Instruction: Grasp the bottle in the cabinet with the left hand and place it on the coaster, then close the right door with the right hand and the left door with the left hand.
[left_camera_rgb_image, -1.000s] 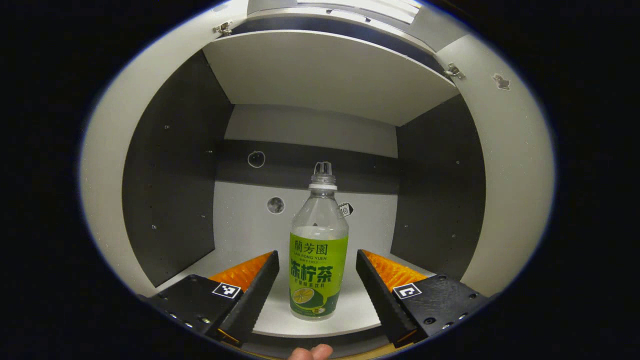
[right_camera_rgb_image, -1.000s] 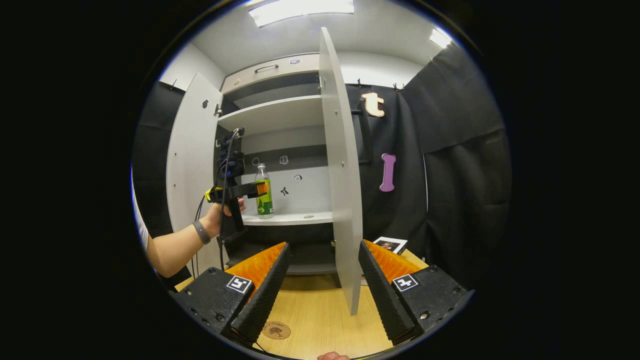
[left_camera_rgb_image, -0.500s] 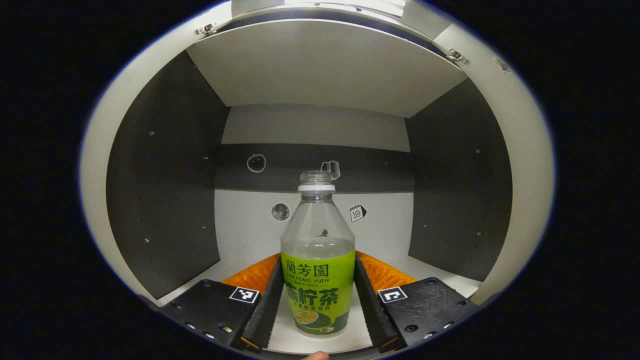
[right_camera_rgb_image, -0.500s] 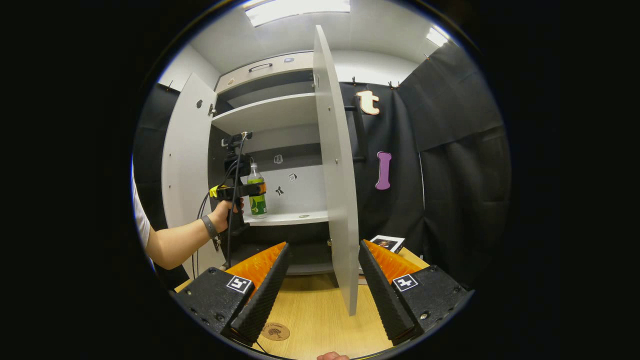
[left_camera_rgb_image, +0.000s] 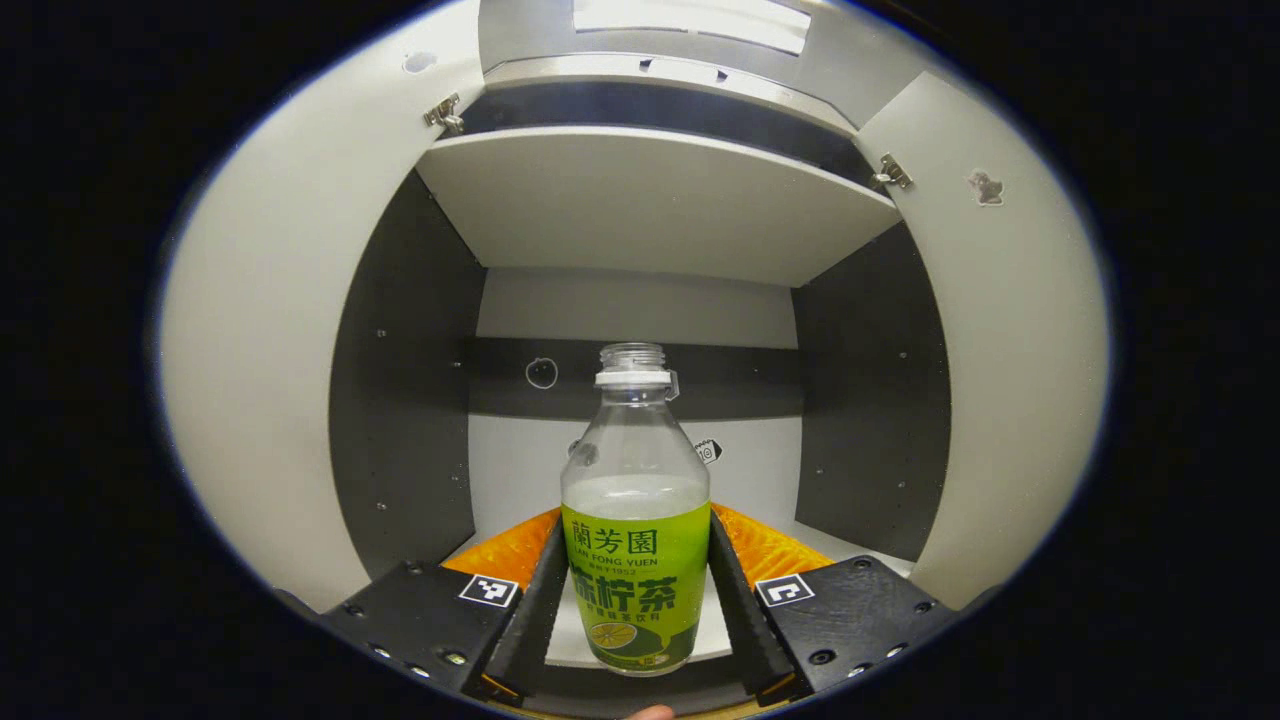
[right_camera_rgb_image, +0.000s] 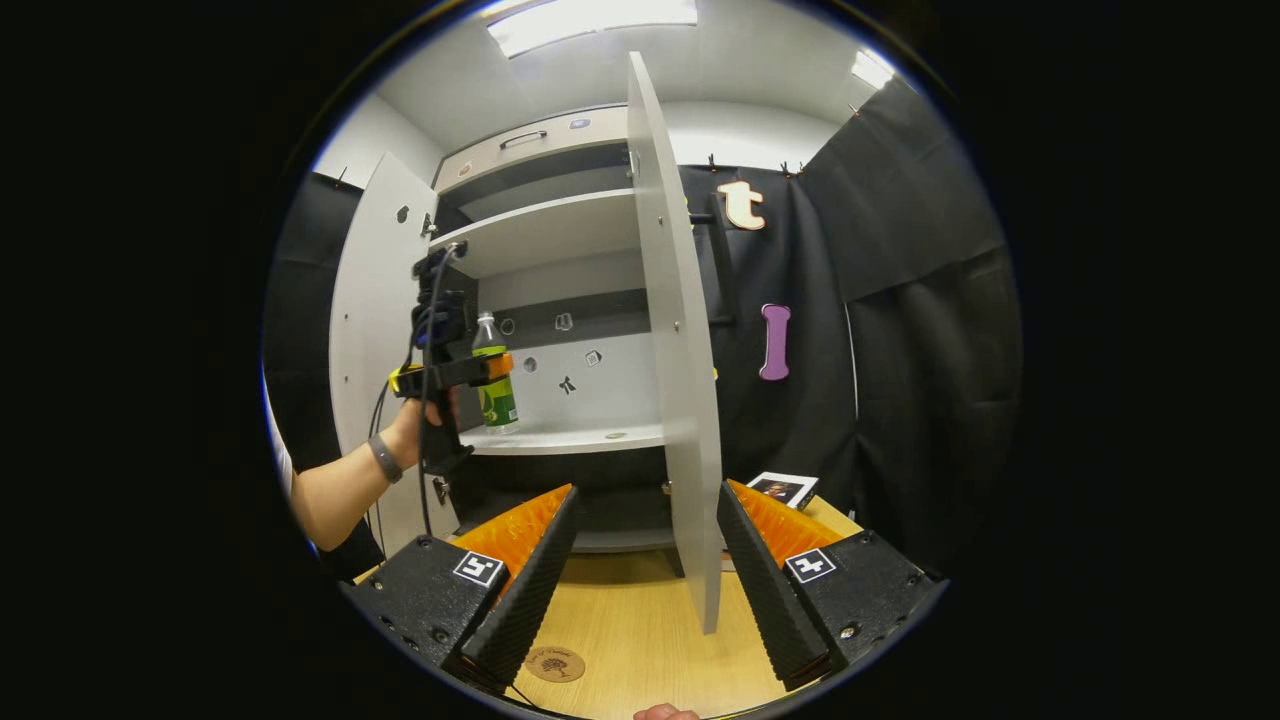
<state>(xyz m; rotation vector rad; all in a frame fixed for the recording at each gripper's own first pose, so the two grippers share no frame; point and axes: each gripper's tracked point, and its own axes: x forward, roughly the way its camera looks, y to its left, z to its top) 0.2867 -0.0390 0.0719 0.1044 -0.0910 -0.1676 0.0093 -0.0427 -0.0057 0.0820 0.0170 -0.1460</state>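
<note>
A clear bottle (left_camera_rgb_image: 634, 450) with a green label and no cap stands upright between my left gripper's (left_camera_rgb_image: 635, 522) fingers, which press on its label from both sides. In the right gripper view the bottle (right_camera_rgb_image: 496, 388) hangs in the left gripper (right_camera_rgb_image: 478, 371) at the front left of the cabinet shelf (right_camera_rgb_image: 590, 437), just above its edge. Both doors stand open: the left door (right_camera_rgb_image: 365, 330) and the right door (right_camera_rgb_image: 672, 380). My right gripper (right_camera_rgb_image: 646, 490) is open over the wooden table, empty, with the right door's edge ahead between its fingers. A round brown coaster (right_camera_rgb_image: 555, 663) lies on the table.
An upper shelf (left_camera_rgb_image: 650, 200) spans the cabinet above the bottle. A small card (right_camera_rgb_image: 780, 489) lies on the table right of the cabinet. A person's forearm with a wristband (right_camera_rgb_image: 385, 460) holds the left gripper. Stickers dot the cabinet's back wall (left_camera_rgb_image: 620, 310).
My left gripper went forward around the bottle and shut on it, then drew back toward the shelf's front with the bottle in it. The right gripper has barely moved.
</note>
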